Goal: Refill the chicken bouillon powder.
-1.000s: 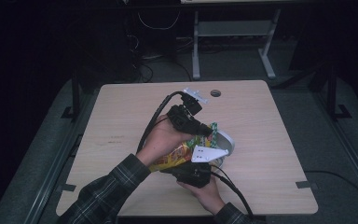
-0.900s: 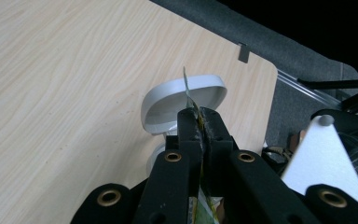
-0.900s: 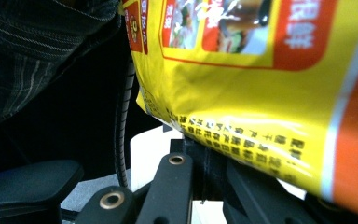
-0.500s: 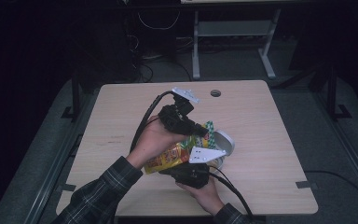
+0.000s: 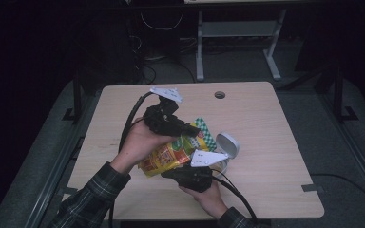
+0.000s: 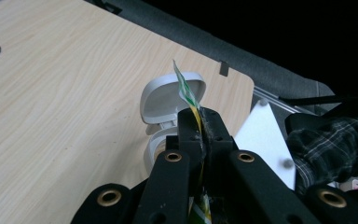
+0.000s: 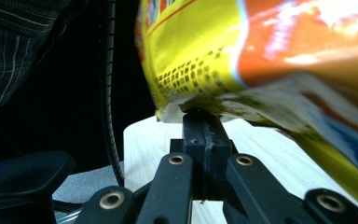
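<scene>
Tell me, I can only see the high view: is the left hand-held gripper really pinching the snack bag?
Observer: Yes. In the left gripper view, the left hand-held gripper has its jaws shut on the thin green-and-white edge of the snack bag.
Operator: And the other one?
Observer: The right hand-held gripper is shut on the bag's crimped pale end.
Operator: What's that white thing?
Observer: A small white container. Its hinged lid stands open, just beyond the left jaws.

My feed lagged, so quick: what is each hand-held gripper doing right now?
Left hand-held gripper: closed on the snack bag's green-checked end.
Right hand-held gripper: closed on the same bag's other end, above the table.
</scene>
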`<state>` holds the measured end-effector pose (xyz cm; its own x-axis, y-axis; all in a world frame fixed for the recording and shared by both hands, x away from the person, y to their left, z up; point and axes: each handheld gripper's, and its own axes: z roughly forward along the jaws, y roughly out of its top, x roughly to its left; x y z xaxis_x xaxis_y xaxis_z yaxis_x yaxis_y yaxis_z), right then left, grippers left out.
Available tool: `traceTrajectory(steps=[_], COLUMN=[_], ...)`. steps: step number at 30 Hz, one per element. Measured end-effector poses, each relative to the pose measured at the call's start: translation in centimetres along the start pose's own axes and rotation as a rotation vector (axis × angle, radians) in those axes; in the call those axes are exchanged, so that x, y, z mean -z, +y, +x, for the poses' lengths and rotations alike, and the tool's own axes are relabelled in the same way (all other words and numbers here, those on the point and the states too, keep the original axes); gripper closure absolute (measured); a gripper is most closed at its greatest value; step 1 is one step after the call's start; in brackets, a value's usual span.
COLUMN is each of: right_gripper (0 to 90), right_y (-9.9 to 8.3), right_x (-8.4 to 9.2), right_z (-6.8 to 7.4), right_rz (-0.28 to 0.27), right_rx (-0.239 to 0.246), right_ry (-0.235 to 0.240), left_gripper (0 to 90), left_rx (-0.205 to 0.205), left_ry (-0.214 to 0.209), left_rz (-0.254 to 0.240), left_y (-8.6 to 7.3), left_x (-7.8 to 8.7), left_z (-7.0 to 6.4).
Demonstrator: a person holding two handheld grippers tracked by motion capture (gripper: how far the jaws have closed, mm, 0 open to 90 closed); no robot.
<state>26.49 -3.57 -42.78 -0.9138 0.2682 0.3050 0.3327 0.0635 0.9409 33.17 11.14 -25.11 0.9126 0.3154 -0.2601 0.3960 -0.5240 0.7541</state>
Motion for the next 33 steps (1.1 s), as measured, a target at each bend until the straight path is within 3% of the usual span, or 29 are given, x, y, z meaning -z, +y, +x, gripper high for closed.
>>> traceTrajectory(steps=[5, 15, 22, 33], right_gripper=[90.0, 90.0, 90.0, 90.0], right_y=[0.0, -0.1, 0.0, 0.2], right_x=[0.0, 0.1, 0.3, 0.7], right_z=[0.0, 0.0, 0.0, 0.4], right_rz=[0.002, 0.013, 0.018, 0.074], right_rx=[0.0, 0.001, -0.001, 0.036], right_ry=[-0.011, -0.031, -0.043, -0.09], left_gripper=[88.8, 88.8, 88.9, 88.8], left_rx=[0.02, 0.044, 0.055, 0.055], left_ry=[0.018, 0.045, 0.072, 0.125], left_rz=[-0.061, -0.146, -0.187, -0.253], left_y=[-1.2, -3.1, -4.3, -5.7], left_x=[2.1, 4.0, 4.3, 3.5], left_z=[0.9, 2.5, 3.9, 6.4])
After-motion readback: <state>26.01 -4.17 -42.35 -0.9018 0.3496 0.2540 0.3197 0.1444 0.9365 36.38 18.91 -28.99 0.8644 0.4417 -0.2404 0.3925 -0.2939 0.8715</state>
